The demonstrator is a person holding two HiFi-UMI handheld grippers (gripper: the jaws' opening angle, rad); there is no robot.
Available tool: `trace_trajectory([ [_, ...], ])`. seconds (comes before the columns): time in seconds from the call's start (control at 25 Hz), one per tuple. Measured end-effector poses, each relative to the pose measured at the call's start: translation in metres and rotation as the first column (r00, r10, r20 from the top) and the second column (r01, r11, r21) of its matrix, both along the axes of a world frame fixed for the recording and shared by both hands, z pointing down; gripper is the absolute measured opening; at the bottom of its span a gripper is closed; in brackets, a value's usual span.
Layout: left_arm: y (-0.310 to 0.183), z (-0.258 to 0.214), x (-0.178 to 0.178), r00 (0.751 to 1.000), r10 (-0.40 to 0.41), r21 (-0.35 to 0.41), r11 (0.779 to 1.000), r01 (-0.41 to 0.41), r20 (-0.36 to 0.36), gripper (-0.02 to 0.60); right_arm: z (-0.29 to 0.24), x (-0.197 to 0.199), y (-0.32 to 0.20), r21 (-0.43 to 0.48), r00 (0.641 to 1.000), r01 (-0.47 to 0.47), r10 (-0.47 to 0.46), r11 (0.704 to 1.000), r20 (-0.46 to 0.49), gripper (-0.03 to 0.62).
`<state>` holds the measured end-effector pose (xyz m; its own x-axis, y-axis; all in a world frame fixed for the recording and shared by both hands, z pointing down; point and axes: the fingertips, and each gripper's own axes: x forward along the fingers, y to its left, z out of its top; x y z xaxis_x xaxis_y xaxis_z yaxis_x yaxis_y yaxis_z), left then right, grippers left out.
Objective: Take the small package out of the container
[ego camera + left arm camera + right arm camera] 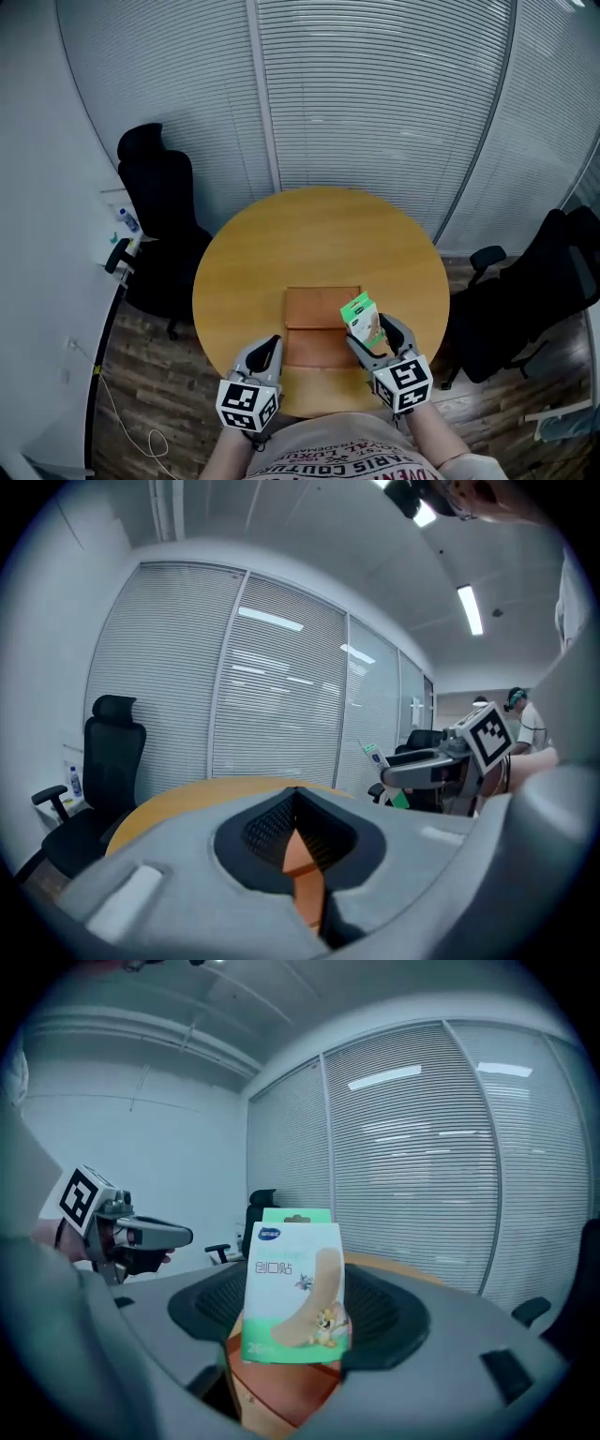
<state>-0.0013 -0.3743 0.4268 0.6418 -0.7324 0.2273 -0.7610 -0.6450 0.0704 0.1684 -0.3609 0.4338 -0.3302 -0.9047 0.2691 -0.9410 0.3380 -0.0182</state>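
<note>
Head view looks down on a round, honey-coloured wooden table (319, 234) with a flat, rectangular orange-brown container (314, 314) lying at its near edge, between the two grippers. The right gripper (372, 335) is clamped on a small green-and-white cardboard package (361, 317) and holds it upright just over the container's right edge. In the right gripper view the package (295, 1283) fills the gap between the jaws, its printed face to the camera, with the orange-brown container directly below it. The left gripper (270, 345) hangs off the container's left corner. Its own view shows the jaws brought together with nothing between them, and a sliver of the container (302, 864) beneath.

Beyond both grippers, past the table's far edge, runs a curved glass wall with grey horizontal blinds (375, 94). A black high-backed office chair (159, 206) stands out to the left gripper's side and another black chair (553, 281) to the right gripper's side, on a dark wood-plank floor (150, 375).
</note>
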Motion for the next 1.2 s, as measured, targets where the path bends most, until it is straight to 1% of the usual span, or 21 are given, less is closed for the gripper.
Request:
trace_trajectory([
  [0.12, -0.005, -0.009, 0.008, 1.000, 0.024, 0.026, 0.999, -0.024, -0.003, 0.009, -0.006, 0.011, 0.004, 0.031, 0.998, -0.051, 0.050, 0.998, 0.027, 0.333],
  [0.2, -0.007, -0.012, 0.012, 0.999, 0.038, 0.034, 0.999, -0.037, -0.006, 0.009, -0.007, 0.014, 0.006, 0.039, 0.997, -0.067, 0.066, 0.997, 0.033, 0.333],
  [0.48, -0.010, -0.009, 0.024, 0.998, 0.069, 0.027, 0.997, -0.069, -0.005, 0.009, -0.004, 0.017, 0.006, 0.041, 0.997, -0.069, 0.069, 0.997, 0.017, 0.331],
  [0.8, -0.009, -0.004, 0.020, 0.998, 0.059, 0.016, 0.998, -0.059, -0.012, 0.009, 0.002, 0.016, 0.006, 0.028, 0.997, -0.080, 0.079, 0.996, 0.019, 0.331],
  [1.2, -0.003, -0.001, 0.008, 0.999, 0.029, 0.007, 1.000, -0.029, -0.014, 0.009, 0.006, 0.003, 0.006, 0.015, 0.999, -0.053, 0.053, 0.998, 0.011, 0.331],
])
